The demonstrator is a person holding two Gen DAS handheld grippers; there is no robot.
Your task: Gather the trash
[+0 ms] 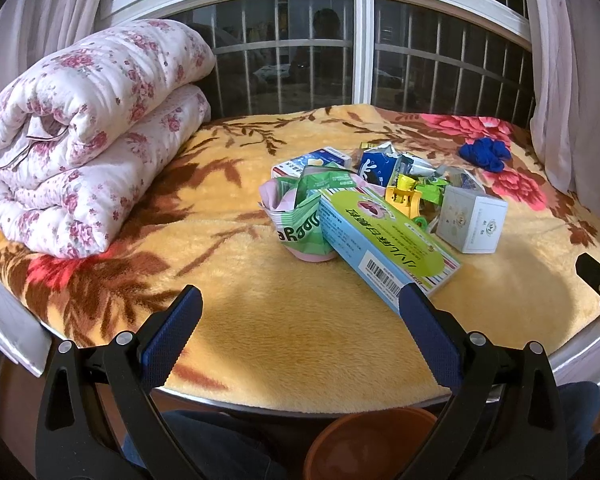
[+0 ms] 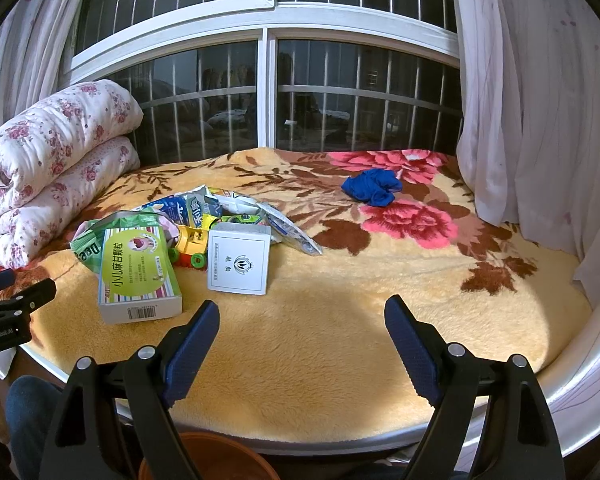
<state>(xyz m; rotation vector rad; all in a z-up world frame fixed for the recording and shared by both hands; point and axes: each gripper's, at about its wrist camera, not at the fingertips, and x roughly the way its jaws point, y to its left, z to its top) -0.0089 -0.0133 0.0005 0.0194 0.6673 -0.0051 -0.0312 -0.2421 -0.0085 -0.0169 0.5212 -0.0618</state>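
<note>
Both grippers hover over the near edge of the yellow floral blanket (image 1: 260, 320), neither touching anything.

Left gripper (image 1: 300, 308): fingers spread wide, nothing between the blue pads (image 1: 172, 332). Its right fingertip overlaps the near corner of the green medicine box (image 1: 388, 244) in the left wrist view; contact cannot be confirmed.

Right gripper (image 2: 302, 316): fingers likewise wide apart, holding nothing, bare blanket between them.

Trash pile sits mid-blanket, left of centre in the right wrist view:
- green medicine box (barcode end facing near), lying flat at the near left of the pile
- white square box (image 2: 239, 260), just right of the green box, standing on edge
- green crumpled wrapper (image 1: 300, 228) stuffed in a pink cup (image 1: 274, 200), touching the far left side of the green box
- yellow toy with green wheels (image 2: 190, 246), wedged between the two boxes
- blue-and-white milk cartons (image 1: 376, 166) and torn foil packets (image 2: 288, 228) at the far side of the pile

Blue crumpled cloth (image 2: 372, 186) lies apart from the pile, far right, on the pink flower print.

Folded floral quilt (image 1: 88, 132) is stacked at the far left against the barred window (image 2: 268, 92). White curtains (image 2: 540, 100) hang at the right.

Orange bin (image 1: 368, 444) stands below the near edge of the blanket, its rim partly in view beneath both grippers.
</note>
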